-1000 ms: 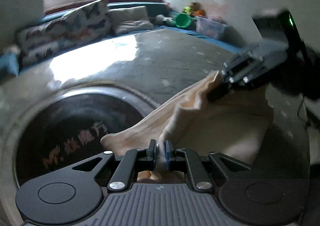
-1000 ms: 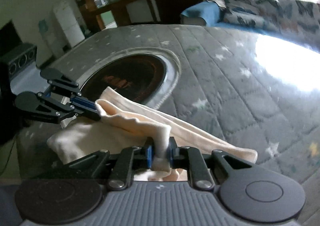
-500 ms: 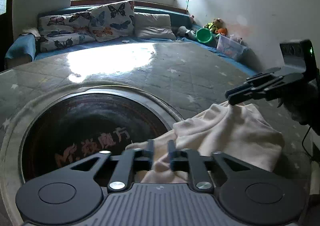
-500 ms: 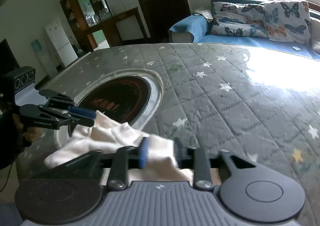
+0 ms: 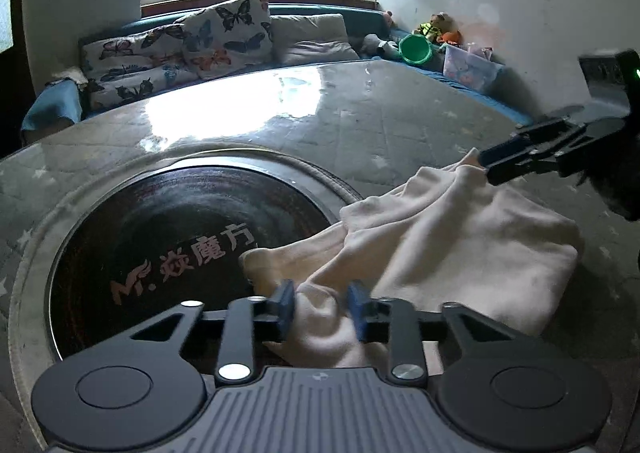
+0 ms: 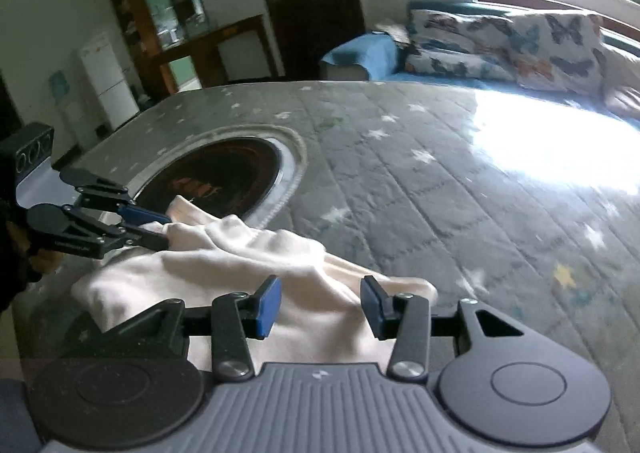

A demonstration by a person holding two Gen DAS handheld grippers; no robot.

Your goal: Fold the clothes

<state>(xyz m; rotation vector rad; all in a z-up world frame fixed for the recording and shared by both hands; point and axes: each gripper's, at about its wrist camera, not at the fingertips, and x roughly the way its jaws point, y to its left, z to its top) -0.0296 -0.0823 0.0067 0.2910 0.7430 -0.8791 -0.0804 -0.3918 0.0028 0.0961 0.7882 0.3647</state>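
A cream garment lies bunched on the table, partly over the round inset. My left gripper has a fold of it between its blue pads, which stand a little apart. The jaws are closing. In the right wrist view the left gripper sits at the garment's far left corner. My right gripper is open, its pads wide apart over the cream garment and gripping nothing. From the left wrist view the right gripper touches the cloth's raised far corner.
A dark round glass inset with red characters is set into the grey star-quilted table cover. Behind stands a sofa with butterfly cushions, a green bucket and a toy box. A cabinet and a fridge stand at the left.
Both grippers were shut on the lifted garment a second ago. Their jaws have since parted, and the cloth has sunk and spread on the table.
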